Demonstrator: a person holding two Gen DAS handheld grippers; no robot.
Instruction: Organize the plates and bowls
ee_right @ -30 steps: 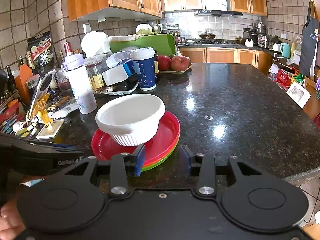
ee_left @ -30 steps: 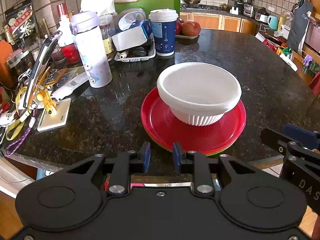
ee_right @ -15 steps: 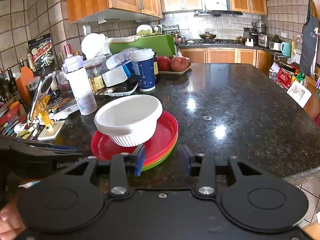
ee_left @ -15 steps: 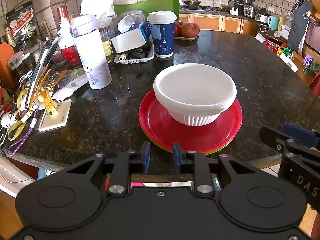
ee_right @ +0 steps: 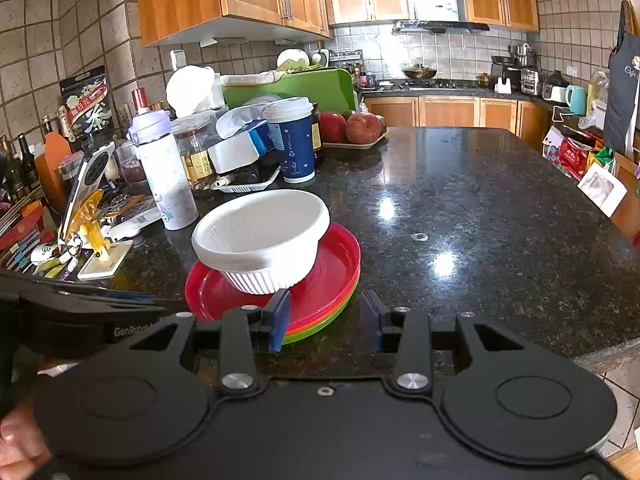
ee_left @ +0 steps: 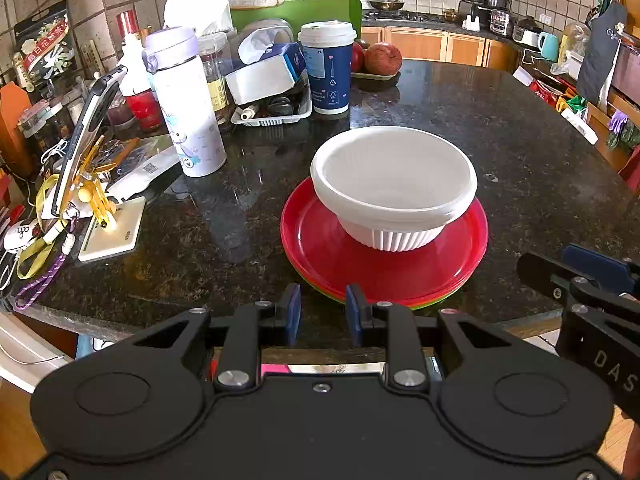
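White ribbed plastic bowl (ee_left: 394, 184) sits on stacked round red plates (ee_left: 384, 268) — just ahead of both hand-held grippers, left (ee_left: 320, 310) and right (ee_right: 326, 318), jaws parted, empty.

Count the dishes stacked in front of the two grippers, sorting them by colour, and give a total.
White bowls: 1 (its rim looks layered, so more may be nested; I cannot tell)
Red plates: 1
Orange plates: 1, only its edge shows
Green plates: 1, only its edge shows
Total: 4
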